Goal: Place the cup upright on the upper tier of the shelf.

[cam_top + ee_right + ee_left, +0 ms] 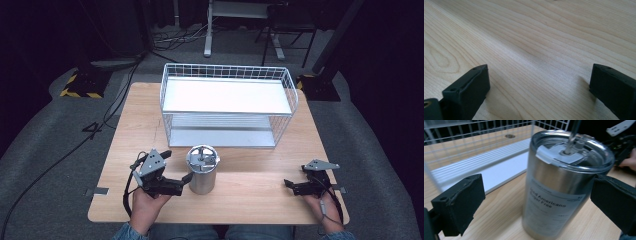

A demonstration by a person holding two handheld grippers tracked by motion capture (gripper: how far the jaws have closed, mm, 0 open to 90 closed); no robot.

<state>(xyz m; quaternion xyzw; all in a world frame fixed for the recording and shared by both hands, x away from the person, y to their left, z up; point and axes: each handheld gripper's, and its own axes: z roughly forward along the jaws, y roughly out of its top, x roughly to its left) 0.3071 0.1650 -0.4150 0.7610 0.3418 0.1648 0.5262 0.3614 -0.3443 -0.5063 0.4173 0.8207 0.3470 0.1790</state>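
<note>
**Steel tumbler standing between your left gripper's spread jaws**

You are sitting at a light wooden table (240, 195), holding a two-jaw gripper in each hand. A stainless steel tumbler (202, 169) is standing upright near the table's middle, just in front of a white wire basket rack (227, 105) with two shelves. The tumbler is carrying a clear lid with a straw rising through it, and in the left gripper view a printed label on the tumbler (559, 192) is reading, in part, "Americano" and "Free".

Your left gripper (181, 184) is lying just left of the tumbler, pointing toward it. In the left gripper view its jaws are standing wide apart: the right-hand jaw is sitting against or very close to the tumbler's wall, you cannot tell which, while the left-hand jaw is standing well clear of it, with bare wood between. The gripper is not clenching anything.

Your right gripper (291, 185) is resting low over the table near its right edge, well apart from the tumbler and the rack. In the right gripper view its jaws are spread wide over plain wood grain (536, 50), with nothing between them.
</note>
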